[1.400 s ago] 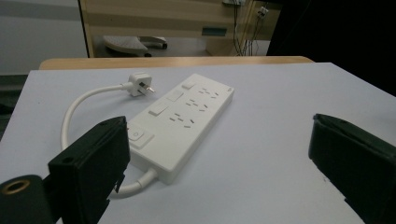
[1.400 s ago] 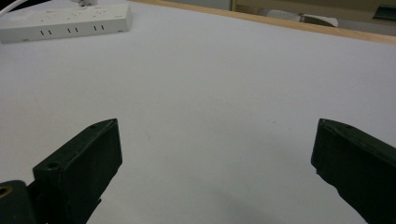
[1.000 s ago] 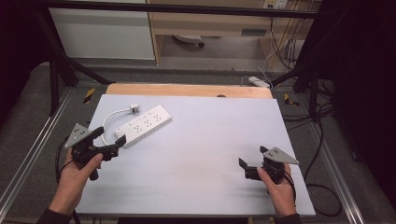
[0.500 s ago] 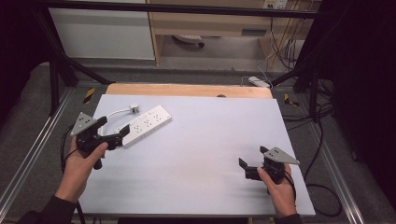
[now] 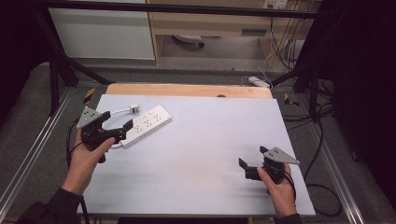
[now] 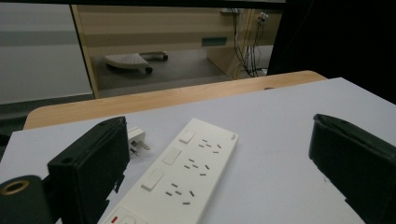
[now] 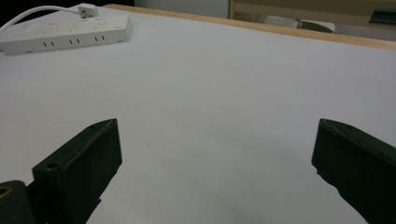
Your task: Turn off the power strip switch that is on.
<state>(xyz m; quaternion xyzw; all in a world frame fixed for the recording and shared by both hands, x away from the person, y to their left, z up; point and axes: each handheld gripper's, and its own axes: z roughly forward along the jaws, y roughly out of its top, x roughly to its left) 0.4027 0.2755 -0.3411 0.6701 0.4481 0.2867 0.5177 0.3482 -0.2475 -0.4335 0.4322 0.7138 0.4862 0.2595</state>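
Left gripper (image 5: 119, 132) closing in on the power strip (image 5: 145, 125)

You're holding the left gripper wide open right at the near end of the white power strip, which is lying at the far left of the table (image 5: 201, 140), its plug (image 5: 134, 108) just behind it. Your right gripper (image 5: 250, 163) is sitting open too, resting near the right edge, well apart from the strip.

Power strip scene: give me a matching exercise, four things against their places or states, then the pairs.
1. power strip
2. plug
3. left gripper
4. right gripper

a. open at the strip's near end
b. open over bare table, near right
c. lies flat, far left
d. lies just beyond the strip

Pairs: 1-c, 2-d, 3-a, 4-b
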